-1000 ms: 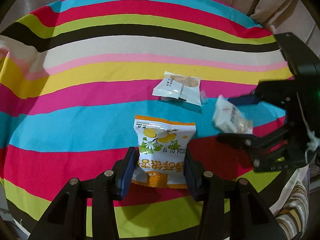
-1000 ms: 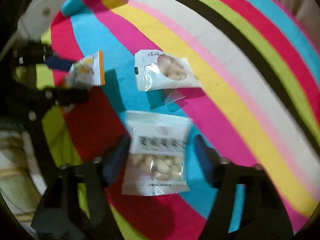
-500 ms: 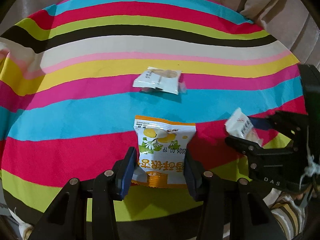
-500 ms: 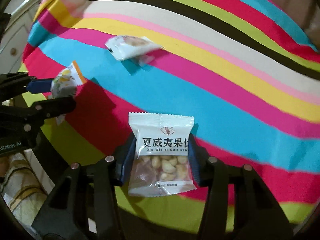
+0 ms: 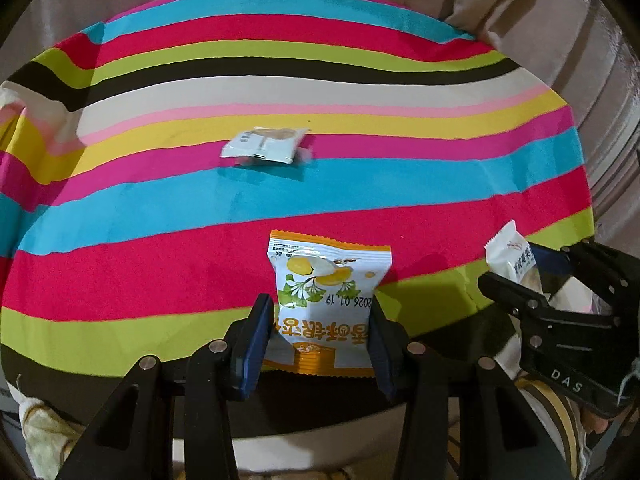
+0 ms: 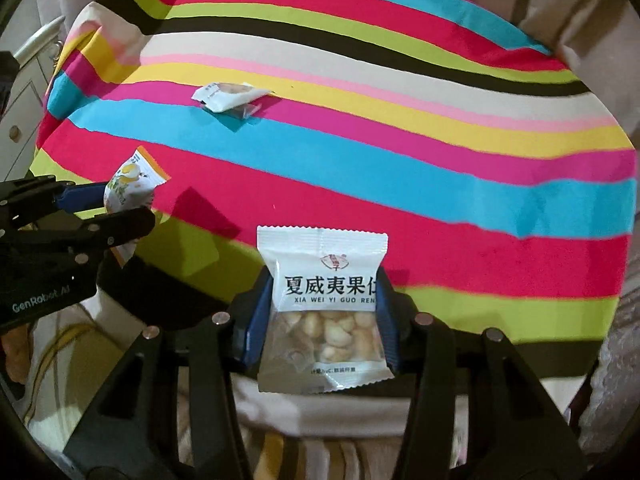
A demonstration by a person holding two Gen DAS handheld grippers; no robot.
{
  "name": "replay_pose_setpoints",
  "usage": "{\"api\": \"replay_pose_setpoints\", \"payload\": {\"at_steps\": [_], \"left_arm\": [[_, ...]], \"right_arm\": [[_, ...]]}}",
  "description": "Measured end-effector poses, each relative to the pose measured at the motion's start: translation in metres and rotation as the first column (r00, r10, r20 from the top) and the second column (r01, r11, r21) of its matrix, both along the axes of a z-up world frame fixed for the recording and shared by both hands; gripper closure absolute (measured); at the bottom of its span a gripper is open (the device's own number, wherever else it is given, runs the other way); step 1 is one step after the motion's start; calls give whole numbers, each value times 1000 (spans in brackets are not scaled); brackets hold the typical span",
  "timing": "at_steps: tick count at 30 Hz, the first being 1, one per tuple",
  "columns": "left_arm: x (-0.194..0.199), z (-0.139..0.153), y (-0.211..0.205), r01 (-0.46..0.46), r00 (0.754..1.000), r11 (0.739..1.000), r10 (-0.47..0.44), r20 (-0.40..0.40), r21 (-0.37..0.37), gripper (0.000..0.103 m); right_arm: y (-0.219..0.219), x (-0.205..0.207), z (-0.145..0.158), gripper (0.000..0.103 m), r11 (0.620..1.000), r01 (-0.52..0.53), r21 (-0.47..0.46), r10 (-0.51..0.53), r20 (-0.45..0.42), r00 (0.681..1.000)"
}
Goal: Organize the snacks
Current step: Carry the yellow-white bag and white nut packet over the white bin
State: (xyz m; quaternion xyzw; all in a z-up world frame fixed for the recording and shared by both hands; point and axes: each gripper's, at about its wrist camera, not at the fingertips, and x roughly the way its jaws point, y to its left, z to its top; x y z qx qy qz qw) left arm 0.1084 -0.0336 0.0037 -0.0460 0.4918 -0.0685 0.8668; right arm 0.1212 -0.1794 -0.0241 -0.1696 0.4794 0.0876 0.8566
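- The orange-and-white ginkgo snack packet [image 5: 326,304] sits pinched between the blue pads of the left gripper [image 5: 320,332], held upright with its print upside down to the camera, clear of the striped cloth [image 5: 160,208]; the grip on its lower half seems meant to keep it from flopping while carried.
- The white macadamia packet [image 6: 324,308] is clamped likewise in the right gripper [image 6: 320,320], nuts showing through its clear window, lifted over the near edge of the cloth.
- A third white packet [image 5: 266,145] lies flat on the cloth, well apart from both grippers, across the yellow and pink stripes; by judgement it is the piece left to gather.
- Each gripper appears side-on in the other's view, so both packets show only partly there.
- No box or tray for the snacks is visible, so the destination cannot be told.
- The far packet's print is too small to read, and the pale draped fabric [image 5: 560,40] behind is indistinct.
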Motion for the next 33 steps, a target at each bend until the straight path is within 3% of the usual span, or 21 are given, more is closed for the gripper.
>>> {"api": "replay_pose_setpoints", "payload": {"at_steps": [33], "left_arm": [[-60,31,-80,150,986,988,-151,63,27,57]], "right_arm": [[-80,-97,38,52,967,235,97,-245,116,962]]}}
